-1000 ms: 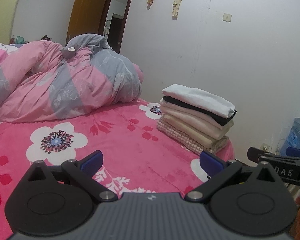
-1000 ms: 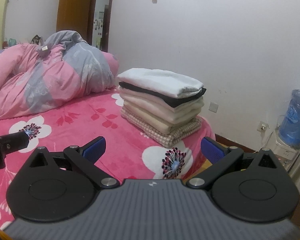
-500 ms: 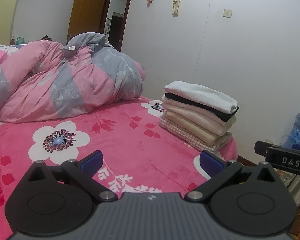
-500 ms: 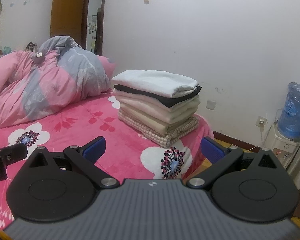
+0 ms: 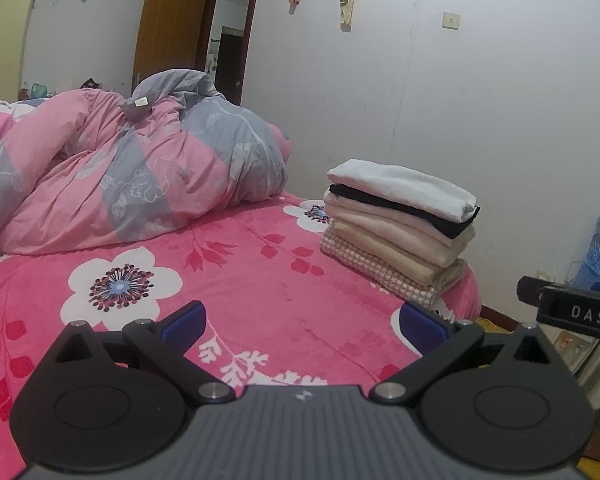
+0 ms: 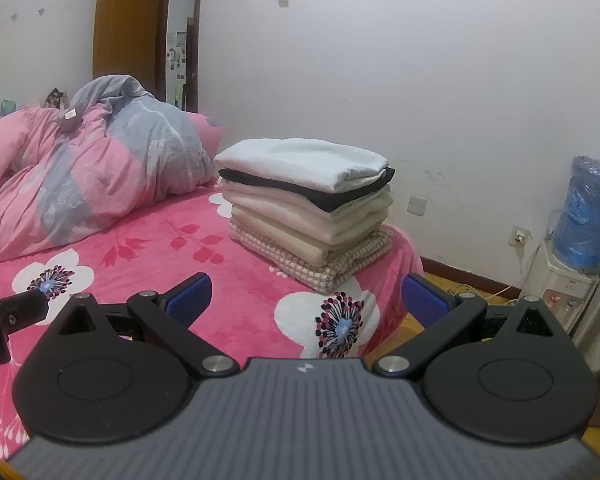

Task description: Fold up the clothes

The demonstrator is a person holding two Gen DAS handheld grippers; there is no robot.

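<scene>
Between garments, it seems: left gripper (image 5: 300,322) and right gripper (image 6: 306,294) both spread wide and empty above the pink floral blanket (image 5: 260,280), stack of folded clothes (image 6: 308,208) beyond, no loose garment in sight to fetch next.

Plush matt bedspread (image 5: 260,280) (folded cloth stack (image 6: 308,208))

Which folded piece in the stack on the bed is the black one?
The black piece, second from the top, directly under the white one; everything below it is cream, beige or checked.

Pink floral bedspread (image 5: 260,280), pink-grey duvet (image 5: 120,176)
</scene>
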